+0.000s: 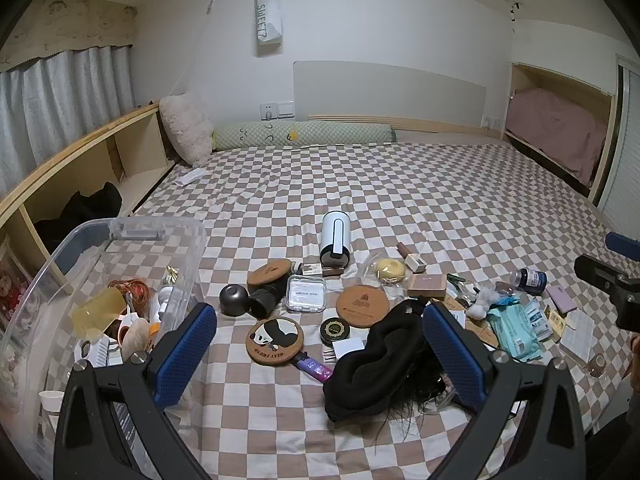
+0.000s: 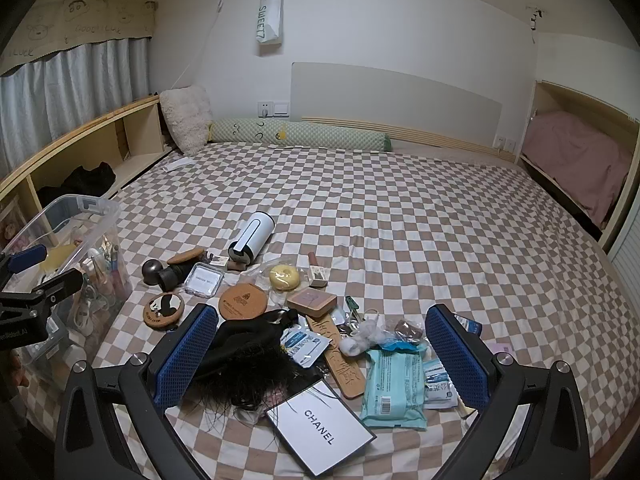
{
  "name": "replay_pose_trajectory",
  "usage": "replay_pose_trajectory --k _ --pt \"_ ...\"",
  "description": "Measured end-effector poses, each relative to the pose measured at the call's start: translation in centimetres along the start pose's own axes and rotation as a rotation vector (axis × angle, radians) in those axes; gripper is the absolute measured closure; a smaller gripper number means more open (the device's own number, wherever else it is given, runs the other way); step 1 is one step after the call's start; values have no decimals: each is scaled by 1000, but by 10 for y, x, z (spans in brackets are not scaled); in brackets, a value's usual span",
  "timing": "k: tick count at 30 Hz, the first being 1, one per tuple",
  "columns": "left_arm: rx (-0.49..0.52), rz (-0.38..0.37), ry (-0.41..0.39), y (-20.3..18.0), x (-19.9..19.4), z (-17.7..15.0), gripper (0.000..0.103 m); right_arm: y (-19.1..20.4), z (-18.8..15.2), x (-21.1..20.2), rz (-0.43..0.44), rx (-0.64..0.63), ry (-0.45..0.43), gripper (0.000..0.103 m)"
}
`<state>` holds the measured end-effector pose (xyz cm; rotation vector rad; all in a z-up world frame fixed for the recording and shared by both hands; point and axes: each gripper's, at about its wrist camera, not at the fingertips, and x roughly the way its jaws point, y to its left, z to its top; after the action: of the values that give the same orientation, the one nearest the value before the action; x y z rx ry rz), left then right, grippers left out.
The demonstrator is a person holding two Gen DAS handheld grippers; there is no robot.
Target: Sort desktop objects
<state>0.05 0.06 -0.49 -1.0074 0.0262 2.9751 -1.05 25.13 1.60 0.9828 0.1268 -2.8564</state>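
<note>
Black hairpiece (image 2: 240,376) half hidden by left tool (image 1: 320,354) pad, both tools spread apart, right tool (image 2: 322,354) empty

You get dim, cool, even light from above; the white wall (image 1: 360,20) is brightest, shadows soft, focus sharp, edges bowed with black corners.

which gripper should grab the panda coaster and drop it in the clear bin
Left, probably. The panda coaster lies just ahead of the open left gripper, and the clear bin sits right beside it. The right gripper hangs over the wipes pack, farther away.
</note>
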Motion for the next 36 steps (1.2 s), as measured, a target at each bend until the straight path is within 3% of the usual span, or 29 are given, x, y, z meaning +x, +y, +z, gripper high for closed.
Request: replay_pose_trajectory --k 36 --pt "18 -5 7 -4 0 2 0 2 -2 5 -4 -6 12 0"
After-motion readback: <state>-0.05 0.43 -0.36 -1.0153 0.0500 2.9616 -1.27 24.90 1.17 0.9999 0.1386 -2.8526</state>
